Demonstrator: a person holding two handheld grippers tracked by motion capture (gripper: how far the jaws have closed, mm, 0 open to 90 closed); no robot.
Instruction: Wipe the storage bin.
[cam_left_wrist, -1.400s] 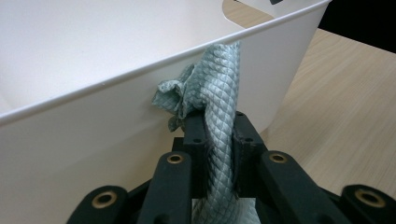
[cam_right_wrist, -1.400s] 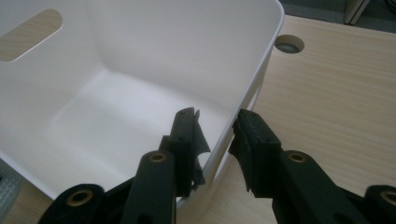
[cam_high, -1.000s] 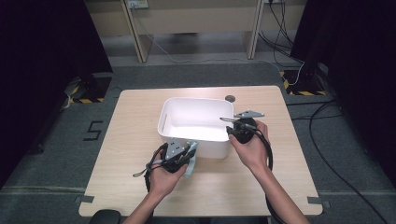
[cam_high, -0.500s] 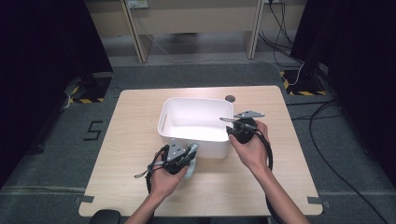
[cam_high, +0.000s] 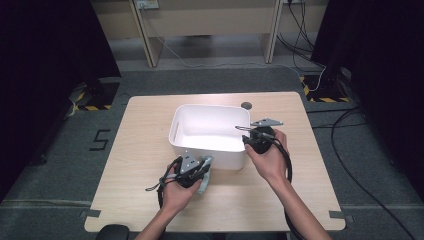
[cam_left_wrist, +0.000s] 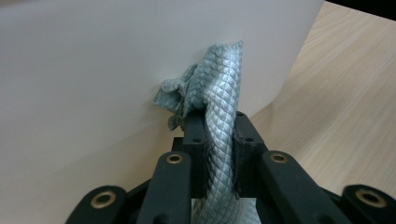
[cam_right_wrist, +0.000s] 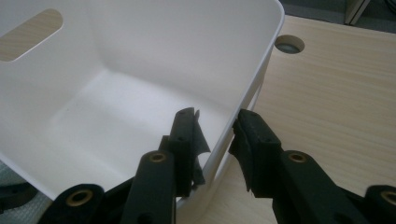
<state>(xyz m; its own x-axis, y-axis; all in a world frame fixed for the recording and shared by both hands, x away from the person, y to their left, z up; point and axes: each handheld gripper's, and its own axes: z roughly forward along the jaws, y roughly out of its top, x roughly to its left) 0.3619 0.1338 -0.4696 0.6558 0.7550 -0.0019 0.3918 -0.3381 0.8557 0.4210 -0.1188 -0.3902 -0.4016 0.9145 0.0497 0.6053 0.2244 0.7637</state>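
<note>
Left gripper clamps a grey-green textured cloth, bunched against the near outer wall of the white plastic bin. Right gripper straddles the bin's right rim, one jaw inside, one outside; whether the pads actually press the wall I can't tell. Looks like the bracing step, bin steadied on the wooden table. Next move, I'd judge: lift the cloth over the near rim, then wipe or drop it inside.
</note>
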